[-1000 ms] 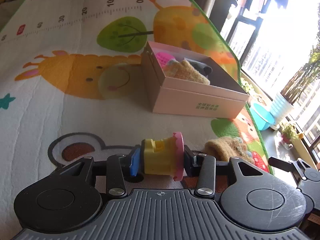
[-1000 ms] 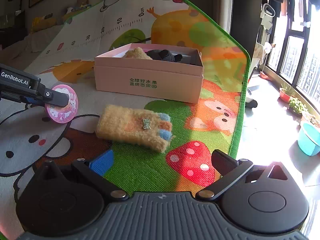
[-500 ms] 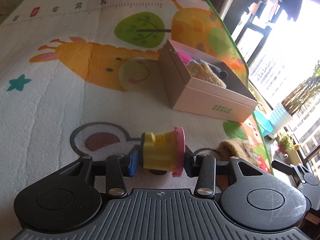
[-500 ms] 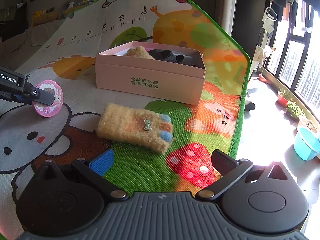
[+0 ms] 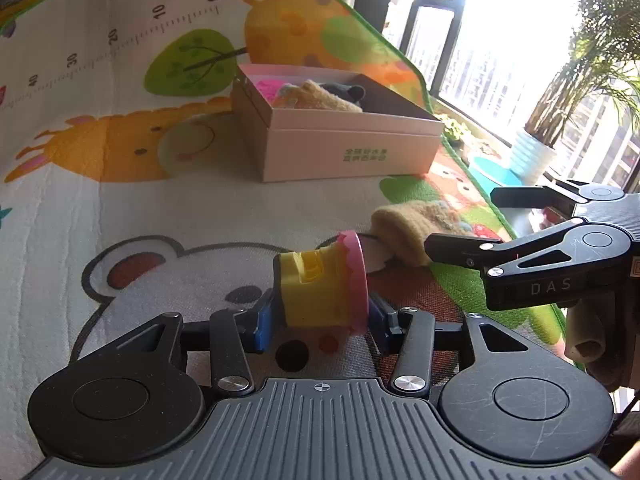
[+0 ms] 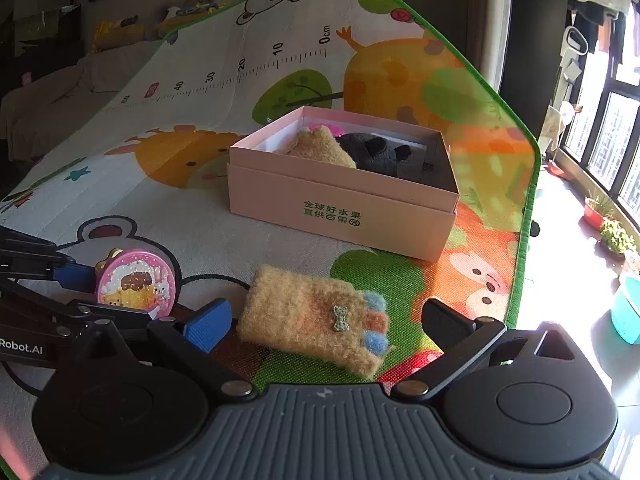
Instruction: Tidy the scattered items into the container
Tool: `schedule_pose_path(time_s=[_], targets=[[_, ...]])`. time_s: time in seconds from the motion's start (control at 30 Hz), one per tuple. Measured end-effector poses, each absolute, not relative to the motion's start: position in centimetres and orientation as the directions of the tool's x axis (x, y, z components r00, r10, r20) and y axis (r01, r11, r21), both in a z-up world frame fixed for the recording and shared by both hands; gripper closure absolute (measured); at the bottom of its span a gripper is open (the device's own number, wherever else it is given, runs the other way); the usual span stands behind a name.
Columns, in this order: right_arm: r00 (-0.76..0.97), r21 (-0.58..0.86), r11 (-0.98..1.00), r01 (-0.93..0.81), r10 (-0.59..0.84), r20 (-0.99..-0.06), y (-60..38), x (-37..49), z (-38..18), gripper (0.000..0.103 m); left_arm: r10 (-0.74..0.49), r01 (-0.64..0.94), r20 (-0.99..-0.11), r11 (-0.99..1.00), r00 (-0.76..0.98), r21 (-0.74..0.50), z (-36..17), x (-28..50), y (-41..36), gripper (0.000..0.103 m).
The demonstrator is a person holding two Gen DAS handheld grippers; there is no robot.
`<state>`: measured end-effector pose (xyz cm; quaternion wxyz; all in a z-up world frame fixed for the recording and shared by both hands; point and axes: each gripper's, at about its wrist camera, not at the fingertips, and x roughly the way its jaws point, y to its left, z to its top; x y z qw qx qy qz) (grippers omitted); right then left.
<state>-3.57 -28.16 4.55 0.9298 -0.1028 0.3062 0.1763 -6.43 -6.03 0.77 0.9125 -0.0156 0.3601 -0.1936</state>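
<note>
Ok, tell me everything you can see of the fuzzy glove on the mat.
The fuzzy glove is tan, woolly-looking knit, shaped like a paw with blue and orange toe patches and a small grey-green bow on its back. It lies flat on the play mat, in front of the pink box, between the open fingers of the right tool, ungripped.

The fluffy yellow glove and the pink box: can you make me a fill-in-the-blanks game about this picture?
1. The left hand-held gripper is shut on a yellow toy with a ____ lid.
2. The fluffy glove lies on the play mat, ____ the pink box.
3. The right hand-held gripper is ____, one finger on each side of the glove.
4. The bow on the glove is ____.

Missing words: pink; outside; open; green
</note>
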Motion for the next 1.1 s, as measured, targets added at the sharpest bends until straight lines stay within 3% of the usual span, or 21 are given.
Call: schedule_pose_path(time_s=[0.03, 0.13, 0.2, 0.33, 0.6, 0.67, 0.77, 0.97, 1.1], targets=[[0.74, -0.074, 0.914, -0.399, 0.274, -0.614, -28.1, -3.2, 4.5, 0.024, -0.364, 0.343, -0.651, 0.924, 0.666, -0.167, 0.8, -6.5, -6.0, 0.052], [0.709, -0.008, 0.911, -0.412, 0.315, -0.631, -28.2, -2.2, 4.4, 0.038, -0.368, 0.345, -0.651, 0.923, 0.664, -0.171, 0.7, -6.5, -5.8, 0.051], [0.687, 0.016, 0.906, -0.422, 0.331, -0.646, -28.1, -1.9, 4.2, 0.042, -0.371, 0.344, -0.65, 0.923, 0.663, -0.176, 0.7, -6.6, -5.8, 0.051], [0.658, 0.025, 0.895, -0.445, 0.345, -0.67, -28.0, -2.7, 3.9, 0.042, -0.366, 0.336, -0.647, 0.925, 0.669, -0.176, 0.9, -6.6, -5.5, 0.039], [0.659, 0.032, 0.844, -0.535, 0.441, -0.61, -26.6, -5.5, 6.0, 0.042, -0.305, 0.32, -0.635, 0.943, 0.71, -0.096, 2.3, -7.4, -4.2, 0.011], [0.623, 0.053, 0.808, -0.586, 0.491, -0.609, -25.9, -6.2, 6.0, 0.041, -0.288, 0.309, -0.628, 0.948, 0.723, -0.08, 2.8, -7.7, -3.5, 0.009], [0.595, 0.032, 0.767, -0.641, 0.523, -0.61, -24.4, -7.1, 5.4, 0.028, -0.26, 0.263, -0.622, 0.961, 0.739, -0.09, 3.3, -7.7, -1.8, 0.008], [0.544, 0.068, 0.754, -0.654, 0.53, -0.65, -22.2, -5.1, 3.9, 0.027, -0.232, 0.196, -0.607, 0.972, 0.76, -0.126, 3.7, -7.4, 0.4, 0.008], [0.484, 0.154, 0.744, -0.65, 0.562, -0.671, -22.1, -3.8, 3.6, 0.054, -0.235, 0.189, -0.604, 0.972, 0.761, -0.14, 3.5, -7.3, 1.0, 0.007]])
